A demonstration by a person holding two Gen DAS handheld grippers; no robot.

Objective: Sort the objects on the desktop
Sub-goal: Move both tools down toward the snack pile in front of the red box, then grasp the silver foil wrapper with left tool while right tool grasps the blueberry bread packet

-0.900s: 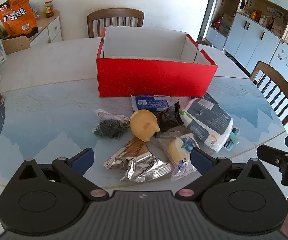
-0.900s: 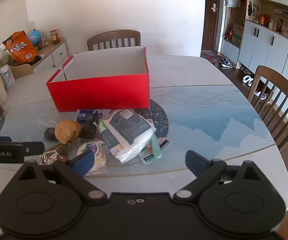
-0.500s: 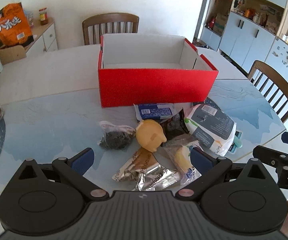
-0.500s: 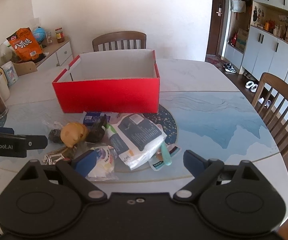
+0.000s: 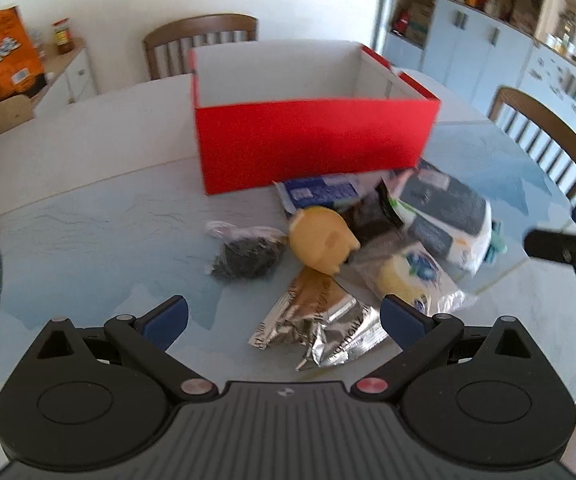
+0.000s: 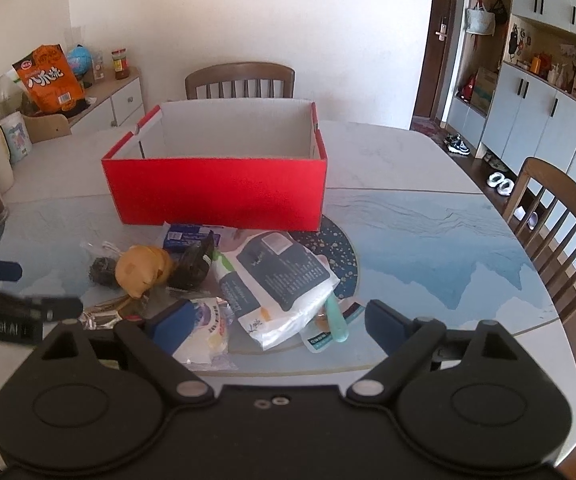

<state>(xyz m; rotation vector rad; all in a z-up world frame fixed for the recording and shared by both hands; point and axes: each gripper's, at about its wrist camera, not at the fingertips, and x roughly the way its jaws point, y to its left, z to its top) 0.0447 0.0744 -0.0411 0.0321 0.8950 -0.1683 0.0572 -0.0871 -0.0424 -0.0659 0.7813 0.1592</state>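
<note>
I held both tools tilted down over the tabletop [image 6: 427, 248], nothing between the fingers of either. My left hand-held gripper [image 5: 284, 320] had its blue-padded fingers spread wide apart, above the near end of the pile; my right hand-held gripper [image 6: 266, 324] was likewise fully apart and clamped on nothing. The open red box [image 5: 311, 148] stood upright at 12 o'clock from the pile, its white inside showing no contents from either view. Just in front of its near wall lay a blue-and-white packet [image 5: 319, 194], partly overlapped. At the centre of the pile sat a rounded yellow toy [image 5: 321, 242], with a small bag of dark bits [image 5: 244, 256] touching it at 9 o'clock and a dark wrapper [image 5: 371, 218] at 3 o'clock. A crumpled foil packet [image 5: 319, 328] lay at 6 o'clock of the toy, between my left fingers in that view but not touched by them. A clear-wrapped yellow-and-blue snack [image 5: 407, 280] lay at about 4 o'clock of the toy. The large white-and-dark pouch [image 6: 276, 284] rested at the 3 o'clock edge of the pile, with a teal tube [image 6: 335, 316] just beside its near corner. The left view was motion-blurred.
</note>
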